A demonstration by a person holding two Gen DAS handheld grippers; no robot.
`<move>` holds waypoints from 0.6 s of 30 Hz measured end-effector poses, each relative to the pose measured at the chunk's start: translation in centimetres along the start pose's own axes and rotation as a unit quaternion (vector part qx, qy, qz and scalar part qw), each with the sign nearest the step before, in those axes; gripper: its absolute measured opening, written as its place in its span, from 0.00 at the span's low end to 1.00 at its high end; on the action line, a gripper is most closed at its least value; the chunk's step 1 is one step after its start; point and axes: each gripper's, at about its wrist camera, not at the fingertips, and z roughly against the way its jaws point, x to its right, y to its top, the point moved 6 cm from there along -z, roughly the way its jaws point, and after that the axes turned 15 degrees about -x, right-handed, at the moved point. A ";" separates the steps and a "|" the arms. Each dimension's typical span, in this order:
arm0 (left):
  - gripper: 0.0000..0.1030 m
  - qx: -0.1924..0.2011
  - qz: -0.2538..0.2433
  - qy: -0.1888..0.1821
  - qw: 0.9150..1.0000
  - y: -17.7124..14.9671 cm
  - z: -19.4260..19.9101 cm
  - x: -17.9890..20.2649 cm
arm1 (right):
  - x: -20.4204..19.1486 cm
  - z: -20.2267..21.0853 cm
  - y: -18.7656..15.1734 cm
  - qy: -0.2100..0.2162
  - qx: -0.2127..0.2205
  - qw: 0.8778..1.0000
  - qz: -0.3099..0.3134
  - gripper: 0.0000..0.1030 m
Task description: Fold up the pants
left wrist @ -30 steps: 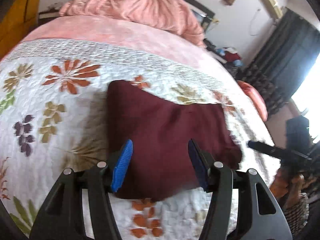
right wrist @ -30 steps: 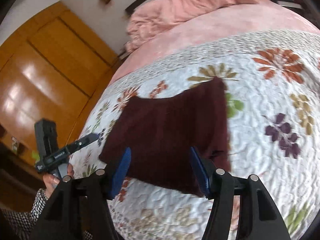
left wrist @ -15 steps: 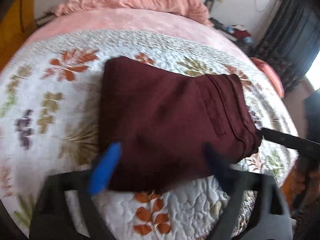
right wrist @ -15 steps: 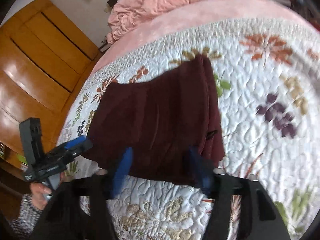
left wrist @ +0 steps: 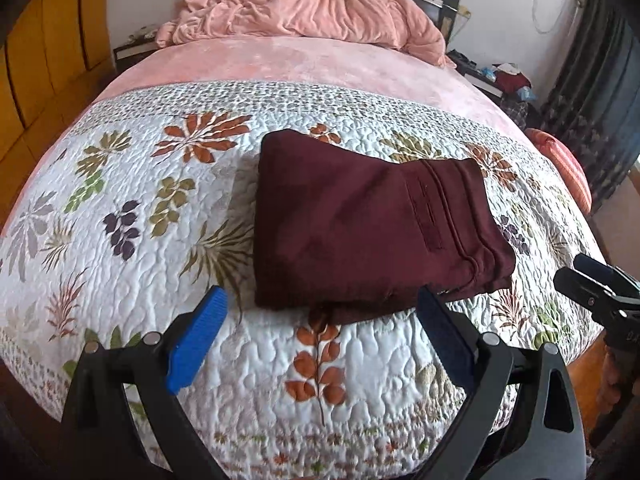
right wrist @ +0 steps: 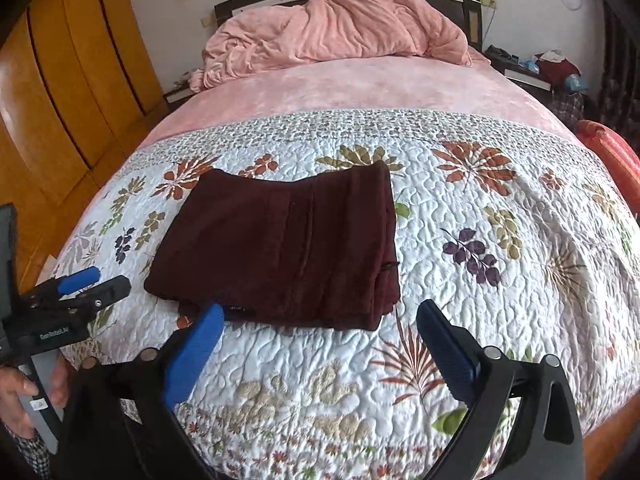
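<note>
Resting folded near the bed's foot edge, the pants look finished; my left hand-held gripper and right hand-held gripper hover spread apart, empty.

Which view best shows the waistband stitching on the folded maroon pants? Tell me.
The left wrist view. There the pants lie close, and the parallel stitch lines and a pocket welt at the waistband end read clearly. In the right wrist view the pants look darker and show only faint lengthwise seams, plus the stacked fold edges on their right side.
</note>
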 end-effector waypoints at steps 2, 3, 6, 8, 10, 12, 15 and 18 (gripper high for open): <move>0.92 0.000 0.000 0.001 1.000 -0.3 0.5 -0.1 | 0.0 0.3 -0.2 -0.006 0.002 1.000 -0.002 0.96; 0.92 0.000 -0.003 0.002 1.000 -0.6 0.9 0.0 | -0.2 0.6 -0.3 -0.009 0.002 1.000 -0.003 0.96; 0.92 0.004 -0.007 0.019 1.000 -1.1 2.0 0.2 | -0.5 1.4 -0.6 -0.008 0.003 1.000 -0.007 0.96; 0.92 0.008 -0.011 0.023 1.000 -1.4 2.7 0.4 | -0.6 1.9 -0.8 -0.007 0.004 1.000 -0.015 0.96; 0.92 0.012 -0.014 0.026 0.999 -1.8 3.6 0.7 | -0.9 2.5 -1.2 0.000 0.003 1.000 -0.021 0.96; 0.92 0.016 -0.017 0.020 1.000 -2.2 4.4 1.1 | -1.2 3.0 -1.5 0.005 0.003 1.000 -0.027 0.96; 0.92 0.023 -0.023 0.017 0.999 -2.8 5.7 1.7 | -1.7 3.7 -1.9 0.000 0.005 1.000 -0.027 0.96; 0.92 0.036 -0.029 0.028 0.999 -3.3 7.1 2.1 | -1.8 4.1 -2.2 -0.010 0.003 0.999 -0.032 0.96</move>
